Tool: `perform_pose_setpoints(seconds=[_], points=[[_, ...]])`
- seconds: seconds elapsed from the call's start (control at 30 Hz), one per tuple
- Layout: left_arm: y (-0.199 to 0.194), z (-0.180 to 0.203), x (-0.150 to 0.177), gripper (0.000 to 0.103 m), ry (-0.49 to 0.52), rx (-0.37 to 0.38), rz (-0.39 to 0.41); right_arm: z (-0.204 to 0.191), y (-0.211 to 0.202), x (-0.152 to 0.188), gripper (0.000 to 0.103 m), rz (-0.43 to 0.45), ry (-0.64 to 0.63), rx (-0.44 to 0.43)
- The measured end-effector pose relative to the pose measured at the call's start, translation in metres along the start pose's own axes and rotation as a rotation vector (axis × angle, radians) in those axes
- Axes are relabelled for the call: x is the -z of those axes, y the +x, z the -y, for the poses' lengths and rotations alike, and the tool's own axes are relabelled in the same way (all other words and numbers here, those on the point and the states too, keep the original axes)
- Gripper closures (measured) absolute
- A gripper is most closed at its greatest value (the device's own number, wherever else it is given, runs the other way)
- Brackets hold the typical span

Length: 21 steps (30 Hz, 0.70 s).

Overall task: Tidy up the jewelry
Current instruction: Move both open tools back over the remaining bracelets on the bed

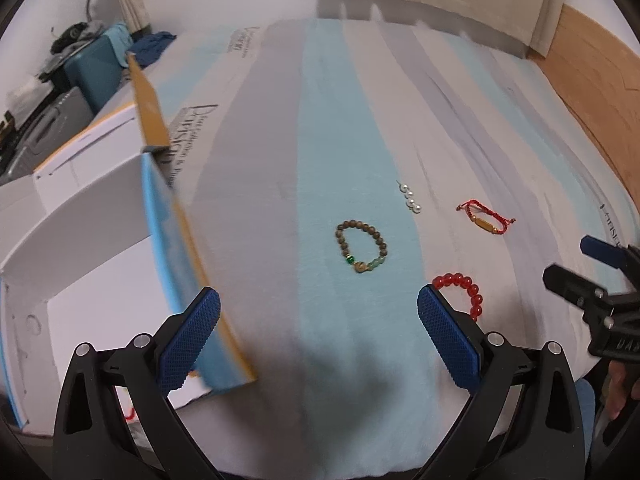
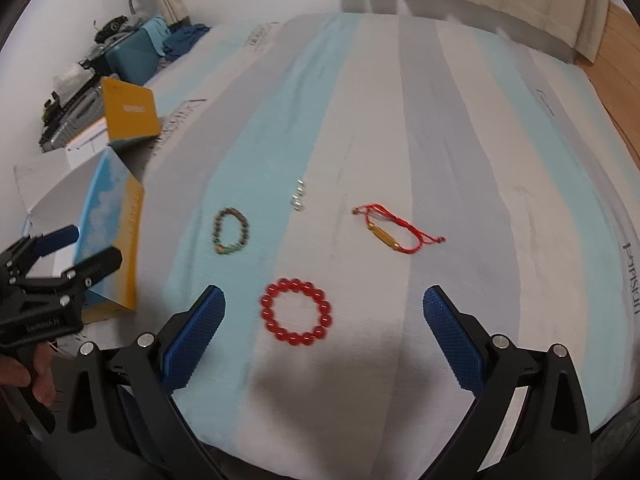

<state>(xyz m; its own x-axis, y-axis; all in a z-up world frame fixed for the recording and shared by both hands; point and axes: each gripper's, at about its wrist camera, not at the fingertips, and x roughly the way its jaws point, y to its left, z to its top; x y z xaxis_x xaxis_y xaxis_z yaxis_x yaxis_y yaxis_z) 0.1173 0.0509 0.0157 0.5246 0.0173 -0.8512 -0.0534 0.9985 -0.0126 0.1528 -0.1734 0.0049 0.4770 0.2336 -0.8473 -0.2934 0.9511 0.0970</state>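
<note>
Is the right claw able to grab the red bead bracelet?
Probably yes. The right claw is wide open and empty, and the red bead bracelet lies flat on the bedsheet just ahead between its fingers, with nothing covering it or in the way.

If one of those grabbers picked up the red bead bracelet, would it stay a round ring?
Probably not: the red bead bracelet looks like separate round beads on a string, so it would likely sag. The glossy beads might slip between the fingers. Nudged, it should slide rather than roll, since it lies flat.

The striped blue, grey and white bed sheet [image 2: 400, 120] is showing the word "Parisian" near its right edge. The black left gripper [image 2: 86, 248] is showing tiny white letters, too blurry to read.
</note>
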Motion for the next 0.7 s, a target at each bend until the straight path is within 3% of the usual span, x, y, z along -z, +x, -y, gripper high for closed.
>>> perform_pose_setpoints(seconds=[0.4,0.7], points=[[0.064,0.012,-0.008,0.006,-0.018,0.019,-0.046,0.009,0.040,0.019,0.008,0.013,-0.043,0.100],[0.108,0.012,-0.015,0.006,-0.028,0.005,-0.059,0.006,0.078,0.027,0.011,-0.033,-0.056,0.083]])
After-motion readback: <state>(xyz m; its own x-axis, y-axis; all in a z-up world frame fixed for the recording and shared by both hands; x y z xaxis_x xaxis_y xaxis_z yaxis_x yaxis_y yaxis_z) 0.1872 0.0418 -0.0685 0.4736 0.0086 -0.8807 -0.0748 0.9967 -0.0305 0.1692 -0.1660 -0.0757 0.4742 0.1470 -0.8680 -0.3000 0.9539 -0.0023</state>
